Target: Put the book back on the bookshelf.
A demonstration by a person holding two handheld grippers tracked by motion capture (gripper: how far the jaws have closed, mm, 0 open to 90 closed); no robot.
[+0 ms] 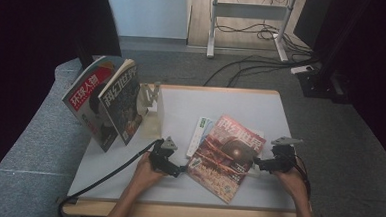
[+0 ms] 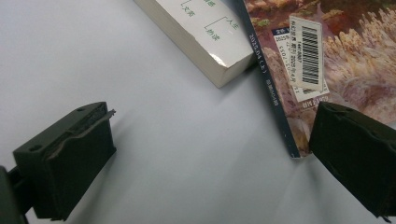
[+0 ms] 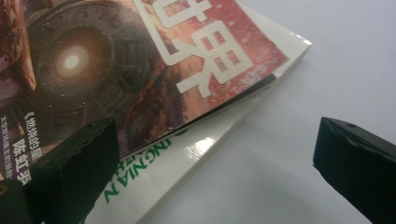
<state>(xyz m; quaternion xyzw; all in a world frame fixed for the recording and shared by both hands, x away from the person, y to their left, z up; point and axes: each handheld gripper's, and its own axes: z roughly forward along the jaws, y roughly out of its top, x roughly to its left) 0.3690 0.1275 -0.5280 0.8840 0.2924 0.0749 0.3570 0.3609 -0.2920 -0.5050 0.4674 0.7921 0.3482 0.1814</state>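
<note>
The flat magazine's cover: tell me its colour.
The magazine cover is mostly red-orange with white characters; clearest in the right gripper view.

— What lies on the table?
— A red magazine (image 1: 227,156) lies flat there, front cover up. The cover shows a round glowing ring and big pale letters.
— Is it straight?
— No, it sits turned, with one corner pointing at the near edge.
— Is something under it?
— Yes, a thick white book (image 1: 200,130) with green print. The magazine rests partly on top of it, and the book pokes out at the far left side.
</note>
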